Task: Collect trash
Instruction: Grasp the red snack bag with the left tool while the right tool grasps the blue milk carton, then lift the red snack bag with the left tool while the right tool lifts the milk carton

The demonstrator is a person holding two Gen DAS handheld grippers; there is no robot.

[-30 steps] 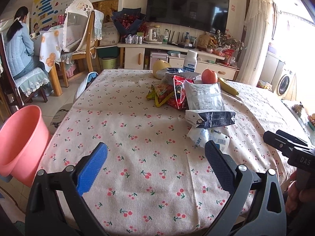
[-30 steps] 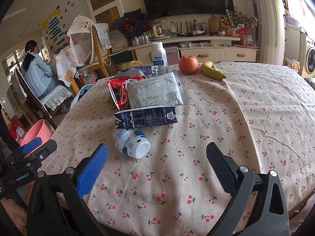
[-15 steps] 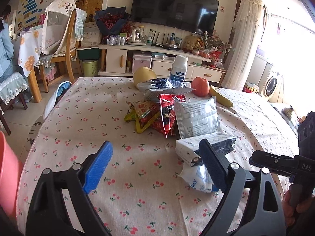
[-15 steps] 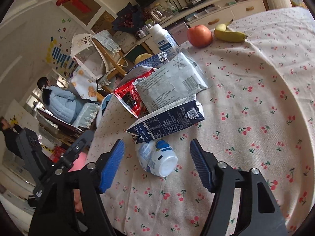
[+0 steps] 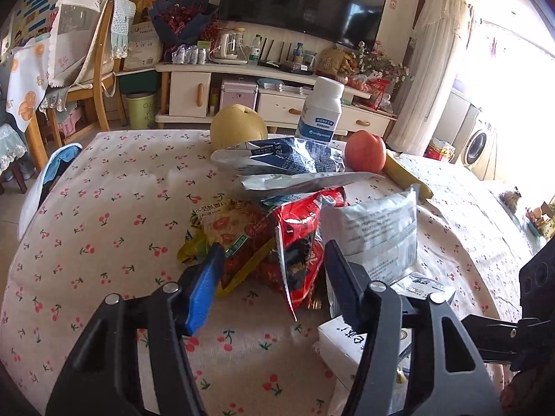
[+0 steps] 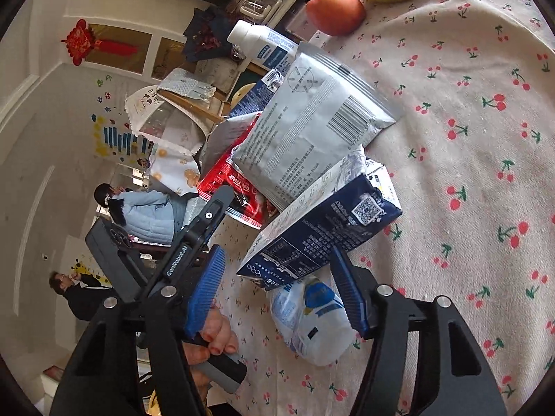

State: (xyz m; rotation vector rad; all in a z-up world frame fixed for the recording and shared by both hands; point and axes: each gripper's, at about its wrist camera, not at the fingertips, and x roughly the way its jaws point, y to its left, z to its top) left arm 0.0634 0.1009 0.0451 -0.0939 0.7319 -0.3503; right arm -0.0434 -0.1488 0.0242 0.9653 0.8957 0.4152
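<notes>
The right gripper is seen half-spread around the white plastic bottle, which lies on its side on the cherry-print tablecloth, just under the dark blue carton. One pad looks to be against the bottle's flank; a gap shows at the other, so no pinch is confirmed. The bottle's long axis runs roughly along the fingers.

The left gripper, whose jaws have just been closing, is half-spread around the red snack wrapper (contact cannot be told). The yellow wrapper lies just left of it, the grey pouch right.

The carton's near end is cut off by the left gripper's frame. No bin is visible now.
</notes>
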